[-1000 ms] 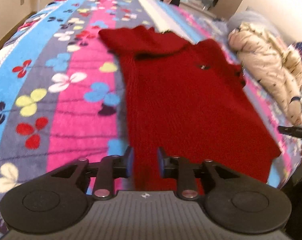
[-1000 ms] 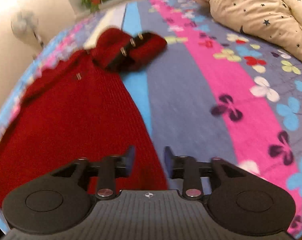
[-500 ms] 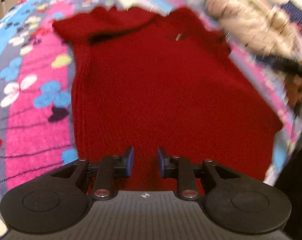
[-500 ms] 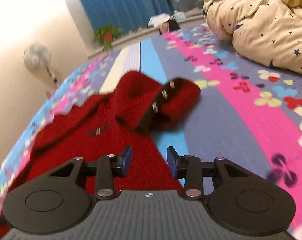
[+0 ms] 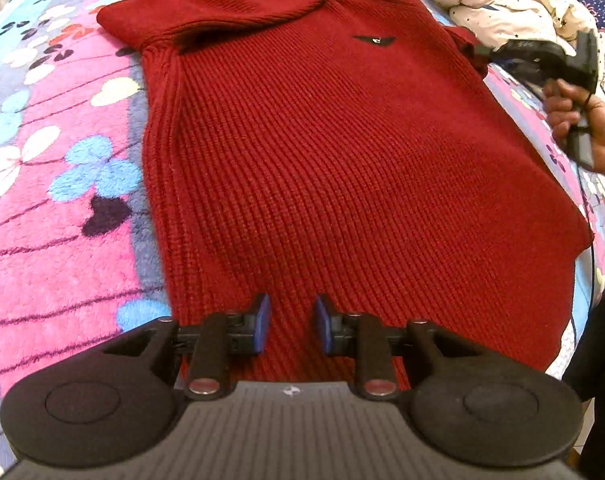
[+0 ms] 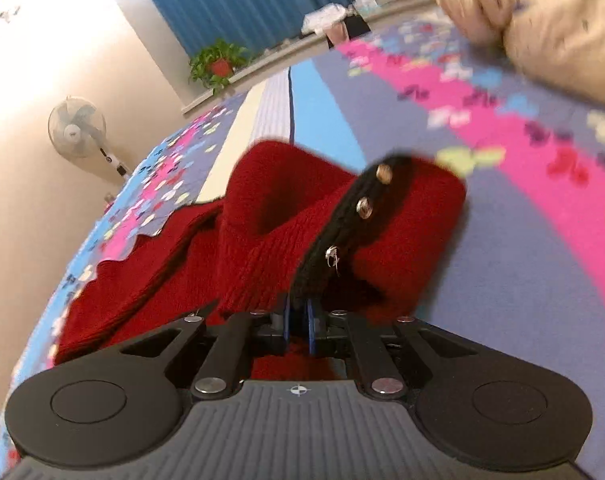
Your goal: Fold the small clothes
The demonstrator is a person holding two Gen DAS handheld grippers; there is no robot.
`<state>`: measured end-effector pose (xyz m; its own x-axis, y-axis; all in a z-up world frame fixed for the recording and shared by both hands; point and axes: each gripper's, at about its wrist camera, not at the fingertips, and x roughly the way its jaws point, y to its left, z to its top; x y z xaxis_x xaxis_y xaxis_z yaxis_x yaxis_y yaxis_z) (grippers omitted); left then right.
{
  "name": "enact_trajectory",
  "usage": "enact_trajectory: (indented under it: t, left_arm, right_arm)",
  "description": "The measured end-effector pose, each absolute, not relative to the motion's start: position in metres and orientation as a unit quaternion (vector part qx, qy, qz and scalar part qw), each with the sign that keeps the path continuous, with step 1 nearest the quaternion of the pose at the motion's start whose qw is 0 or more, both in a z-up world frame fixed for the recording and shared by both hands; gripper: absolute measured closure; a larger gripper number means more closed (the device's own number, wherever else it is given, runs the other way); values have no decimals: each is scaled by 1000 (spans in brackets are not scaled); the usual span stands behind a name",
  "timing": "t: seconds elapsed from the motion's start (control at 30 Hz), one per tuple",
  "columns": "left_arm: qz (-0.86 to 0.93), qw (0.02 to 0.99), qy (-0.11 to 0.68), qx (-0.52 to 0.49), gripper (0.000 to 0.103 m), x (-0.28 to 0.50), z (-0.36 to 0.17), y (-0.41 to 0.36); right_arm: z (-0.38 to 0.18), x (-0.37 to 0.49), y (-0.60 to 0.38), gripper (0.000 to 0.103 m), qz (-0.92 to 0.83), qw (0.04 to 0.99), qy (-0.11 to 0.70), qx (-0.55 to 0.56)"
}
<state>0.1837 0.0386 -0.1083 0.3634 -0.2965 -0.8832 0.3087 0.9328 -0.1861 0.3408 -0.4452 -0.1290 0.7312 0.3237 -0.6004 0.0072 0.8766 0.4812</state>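
The red knit sweater (image 5: 342, 168) lies on the bed (image 5: 62, 240). Right gripper (image 6: 297, 318) jaws, just closing, pinch its shoulder; left gripper (image 5: 290, 324) jaws stand narrowly apart above its hem.

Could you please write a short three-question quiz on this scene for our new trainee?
1. True or false: the left gripper has its jaws apart over the red sweater.
2. The right gripper, whose jaws have just been closing, is: A) open above the blanket; B) shut on the sweater near its black snap strip; C) holding the quilt.
3. Fill in: the sweater lies spread on a flowered ____.

Key: 1 true; 2 B; 3 blanket.
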Motion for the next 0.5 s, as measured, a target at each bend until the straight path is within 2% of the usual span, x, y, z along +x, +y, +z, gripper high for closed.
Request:
enact_trajectory:
  t: [0.13, 0.23, 0.33, 0.5]
  left_arm:
    - [-192, 826, 530, 16, 74, 187, -110, 38]
    - [-196, 826, 528, 19, 74, 185, -109, 38]
    - [-196, 827, 526, 25, 74, 184, -109, 36]
    - [-197, 829, 523, 24, 74, 182, -109, 37]
  right_arm:
    - [-88, 338, -489, 96, 87, 921, 329, 192]
    - [-73, 335, -538, 96, 11, 942, 329, 72]
    - [-95, 343, -599, 96, -135, 924, 358, -17]
    - [-148, 345, -657, 97, -263, 879, 395, -51]
